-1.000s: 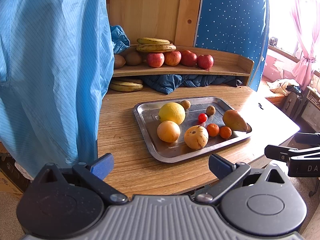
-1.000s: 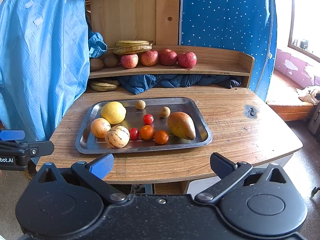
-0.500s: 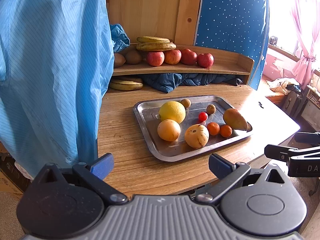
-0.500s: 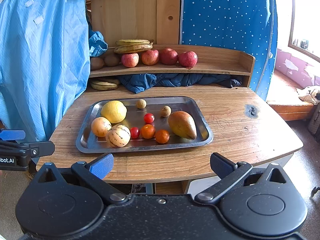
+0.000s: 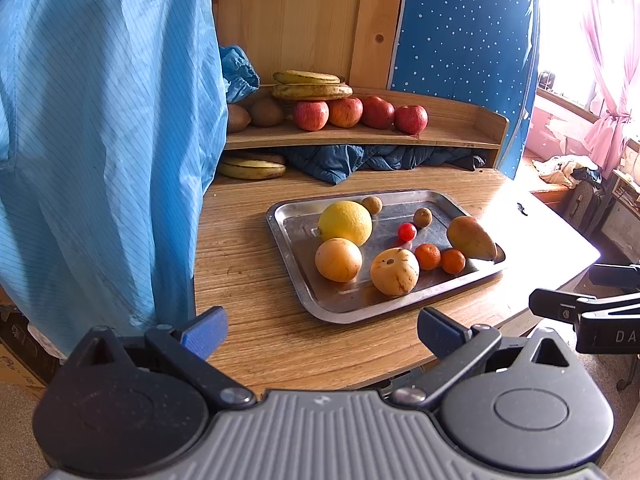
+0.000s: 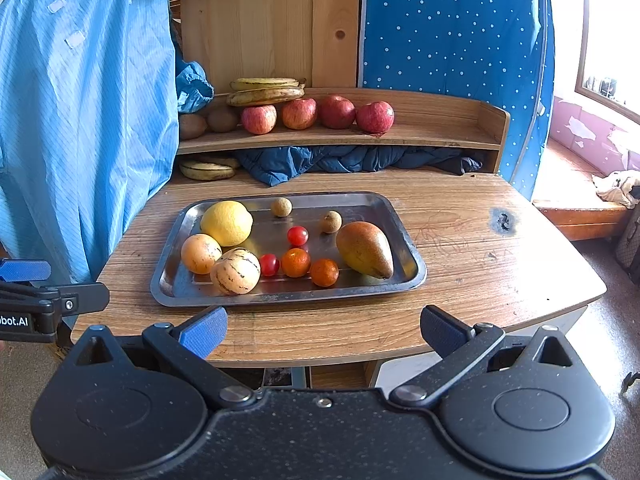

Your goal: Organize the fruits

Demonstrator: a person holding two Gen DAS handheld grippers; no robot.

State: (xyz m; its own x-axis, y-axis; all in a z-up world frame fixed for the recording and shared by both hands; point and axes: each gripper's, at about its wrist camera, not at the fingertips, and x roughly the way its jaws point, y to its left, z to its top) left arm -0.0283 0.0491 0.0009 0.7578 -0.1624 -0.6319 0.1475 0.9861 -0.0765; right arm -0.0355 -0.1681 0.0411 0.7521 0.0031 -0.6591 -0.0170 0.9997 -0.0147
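Observation:
A steel tray (image 6: 404,236) (image 5: 296,236) on the wooden table holds a yellow citrus (image 6: 226,223), an orange fruit (image 6: 200,253), a striped melon (image 6: 235,271), a mango (image 6: 364,249), two tangerines (image 6: 296,262), two cherry tomatoes (image 6: 297,235) and two small brown fruits (image 6: 331,222). My left gripper (image 5: 320,330) is open and empty, short of the tray's near edge. My right gripper (image 6: 322,330) is open and empty too, hanging before the table's front edge. Each gripper shows at the edge of the other's view.
A wooden shelf (image 6: 420,136) at the back carries red apples (image 6: 318,114), bananas (image 6: 266,92) and kiwis (image 6: 192,126). Under it lie more bananas (image 6: 208,170) and a dark blue cloth (image 6: 352,160). A light blue garment (image 5: 100,140) hangs at the left.
Both grippers have crept slightly toward the table, so the tray sits a touch higher in view. Fingers stay open and no fruit has moved.

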